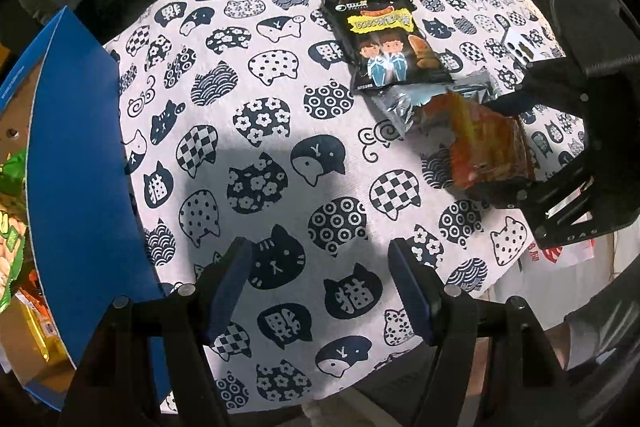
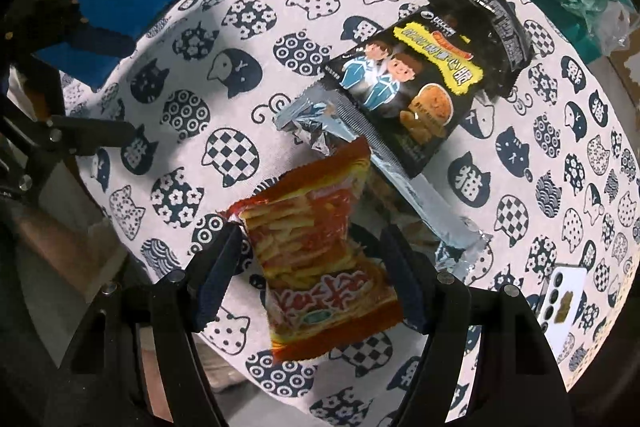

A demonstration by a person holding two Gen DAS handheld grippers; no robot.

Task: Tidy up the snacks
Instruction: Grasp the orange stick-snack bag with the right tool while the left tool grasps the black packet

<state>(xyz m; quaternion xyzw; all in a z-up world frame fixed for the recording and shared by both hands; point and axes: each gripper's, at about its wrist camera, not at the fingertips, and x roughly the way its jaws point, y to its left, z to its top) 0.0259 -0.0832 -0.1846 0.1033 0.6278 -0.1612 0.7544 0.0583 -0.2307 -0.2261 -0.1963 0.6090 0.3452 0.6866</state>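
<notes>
The right gripper (image 2: 308, 267) has its fingers clamped on a crinkly red-and-orange foil packet of stick snacks (image 2: 320, 267), lifted above the near edge of the cat-print tablecloth (image 1: 248, 131). The left gripper (image 1: 320, 287) hangs with fingers apart, holding nothing. Several packets already sit in the blue-walled cardboard box (image 1: 80, 147) at the left edge; a black biscuit bag (image 1: 384, 31) and a silver wrapper (image 2: 400, 179) remain, so roughly midway

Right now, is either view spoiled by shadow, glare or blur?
Left wrist view: a big shadow darkens the tablecloth ahead of the left gripper; the red bag is motion-blurred. Right wrist view: the silver pack glares; edges bend from fisheye.
</notes>
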